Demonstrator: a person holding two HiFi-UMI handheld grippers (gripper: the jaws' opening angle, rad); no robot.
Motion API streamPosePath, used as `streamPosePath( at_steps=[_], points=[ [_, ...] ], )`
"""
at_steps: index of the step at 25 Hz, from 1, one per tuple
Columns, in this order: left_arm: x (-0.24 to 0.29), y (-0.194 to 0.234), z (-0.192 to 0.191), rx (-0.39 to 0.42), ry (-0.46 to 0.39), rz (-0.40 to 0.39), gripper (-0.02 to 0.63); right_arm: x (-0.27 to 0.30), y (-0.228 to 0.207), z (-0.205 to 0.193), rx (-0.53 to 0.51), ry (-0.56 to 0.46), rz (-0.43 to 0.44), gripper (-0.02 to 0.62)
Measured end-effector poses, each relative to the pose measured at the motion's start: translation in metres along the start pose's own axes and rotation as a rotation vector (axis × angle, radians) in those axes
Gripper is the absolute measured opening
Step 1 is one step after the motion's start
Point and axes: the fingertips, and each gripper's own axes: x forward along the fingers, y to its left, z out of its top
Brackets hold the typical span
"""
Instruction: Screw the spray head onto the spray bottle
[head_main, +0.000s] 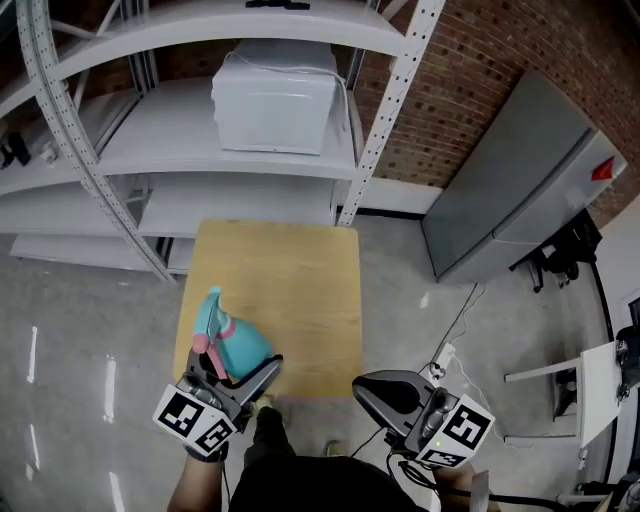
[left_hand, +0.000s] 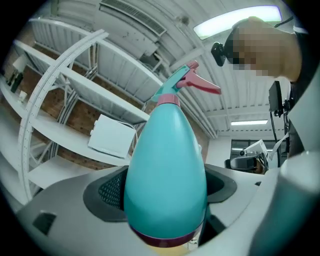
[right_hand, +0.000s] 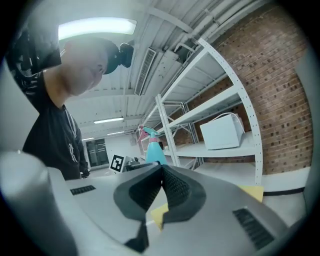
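Your left tool (head_main: 238, 372), level over the counter's (head_main: 300, 290) near edge, grips the one spray bottle (head_main: 243, 345), its single spray head (head_main: 212, 318) on top. Off the near right corner, your right tool (head_main: 362, 388) sits level, clenched empty. Beyond, one white box (head_main: 275, 100) on the shelf (head_main: 170, 135).

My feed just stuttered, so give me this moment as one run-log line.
left gripper: shut on spray bottle | spray head: sitting on bottle neck | right gripper: shut, empty
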Motion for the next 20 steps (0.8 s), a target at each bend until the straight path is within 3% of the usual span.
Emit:
streamPosePath(
  at_steps=[6,10,14,20],
  points=[
    [-0.032,-0.165,-0.043,0.012,0.011,0.069,0.403,-0.125,0.056,-0.026,0.014,-0.014,0.108,0.002],
    [-0.053,-0.249,-0.054,0.03,0.02,0.094,0.403,-0.181,0.093,-0.033,-0.017,-0.046,0.162,0.002],
    [-0.074,-0.295,-0.054,0.069,0.03,0.085,0.402,-0.202,0.126,-0.044,0.006,-0.049,0.18,0.001],
    [-0.094,-0.318,-0.048,0.088,0.014,0.075,0.403,-0.214,0.15,-0.039,-0.007,-0.063,0.165,0.0]
  ],
)
